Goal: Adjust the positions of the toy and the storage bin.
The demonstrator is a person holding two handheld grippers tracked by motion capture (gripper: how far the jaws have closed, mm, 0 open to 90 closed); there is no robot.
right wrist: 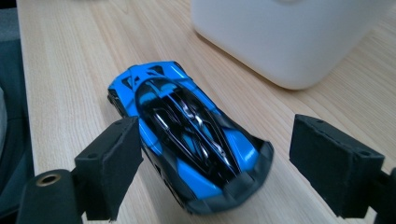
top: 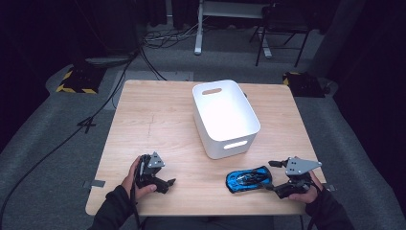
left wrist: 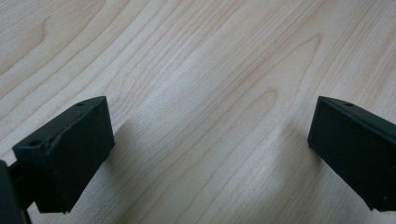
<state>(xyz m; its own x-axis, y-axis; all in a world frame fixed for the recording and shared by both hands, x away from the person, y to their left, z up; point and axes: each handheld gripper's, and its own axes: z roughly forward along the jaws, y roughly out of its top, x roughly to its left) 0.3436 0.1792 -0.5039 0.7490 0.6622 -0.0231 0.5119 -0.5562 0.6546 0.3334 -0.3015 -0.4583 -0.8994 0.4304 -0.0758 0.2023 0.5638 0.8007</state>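
Observation:
A blue and black toy car [top: 249, 178] lies on the wooden table [top: 158, 124] near its front edge, right of centre. My right gripper [top: 273, 175] is open just right of the car, jaws on either side of its near end. In the right gripper view the toy car [right wrist: 187, 130] sits between the two spread black pads [right wrist: 112, 163], with no contact visible. My left gripper [top: 168, 182] rests low over the front left of the table, open. In the left gripper view its pads [left wrist: 70, 149] stand wide apart above bare wood.
A white plastic bin [top: 225, 117] with handle slots stands empty at the table's middle, behind the car; its white wall [right wrist: 289, 37] is close beyond the car. Cables, a yellow-striped block [top: 79, 79] and a chair [top: 282, 28] are on the floor behind.

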